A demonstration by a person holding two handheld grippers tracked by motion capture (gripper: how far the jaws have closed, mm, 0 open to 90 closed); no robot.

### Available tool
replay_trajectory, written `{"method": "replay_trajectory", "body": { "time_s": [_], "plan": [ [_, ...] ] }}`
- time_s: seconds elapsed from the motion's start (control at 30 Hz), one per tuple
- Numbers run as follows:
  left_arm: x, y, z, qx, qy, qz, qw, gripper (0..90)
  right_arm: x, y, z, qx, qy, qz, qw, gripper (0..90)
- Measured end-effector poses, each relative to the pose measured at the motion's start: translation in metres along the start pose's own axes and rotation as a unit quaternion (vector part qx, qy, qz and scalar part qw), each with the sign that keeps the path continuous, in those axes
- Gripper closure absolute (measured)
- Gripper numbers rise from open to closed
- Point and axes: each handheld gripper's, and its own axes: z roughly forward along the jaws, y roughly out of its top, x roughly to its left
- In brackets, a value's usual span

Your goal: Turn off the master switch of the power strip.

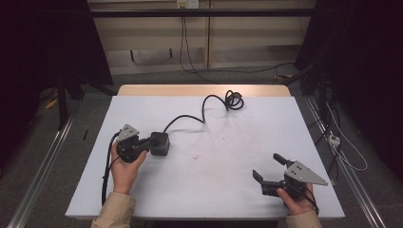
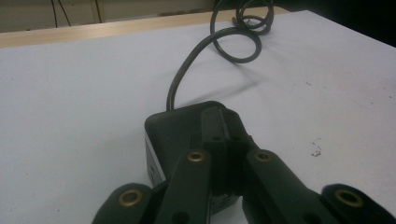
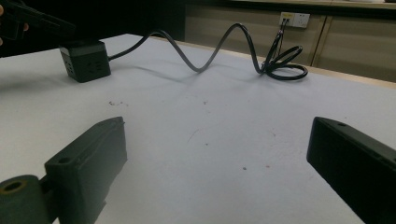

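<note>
A black cube power socket [image 1: 160,145] sits on the white table [image 1: 214,185] at the left, and its black cable [image 1: 204,111] snakes back to a coil [image 1: 234,100] near the far edge. My left gripper [image 1: 153,141] is shut, its jaws pressed together with the tips lying on top of the cube [image 2: 170,133]; nothing shows between them [image 2: 224,116]. Near the front right corner, my right gripper [image 1: 267,166] is open and empty [image 3: 217,135], pointing across the table toward the cube [image 3: 85,59] and the looping cable [image 3: 205,56].
A wooden strip [image 1: 204,90] runs along the table's far edge. A wall outlet [image 3: 294,19] is behind the coil [image 3: 285,67]. Loose cables and a plug strip [image 1: 334,139] lie on the floor to the right. Small dark specks [image 1: 195,156] mark the tabletop.
</note>
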Motion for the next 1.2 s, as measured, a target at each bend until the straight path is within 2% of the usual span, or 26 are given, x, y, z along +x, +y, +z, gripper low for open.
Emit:
{"method": "replay_trajectory", "body": {
  "time_s": [0.73, 1.2],
  "plan": [
    [0.0007, -0.0023, 0.0038, 0.008, 0.004, 0.003, 1.0, 90.0, -0.0001, 0.0, 0.0, 0.0, 0.001, 0.0, 1.0, 4.5],
    [-0.001, -0.0028, 0.0046, 0.01, 0.011, 0.017, 0.9997, 90.0, 0.0004, 0.0, -0.0002, 0.0, 0.001, -0.001, 1.0, 4.6]
  ]
}}
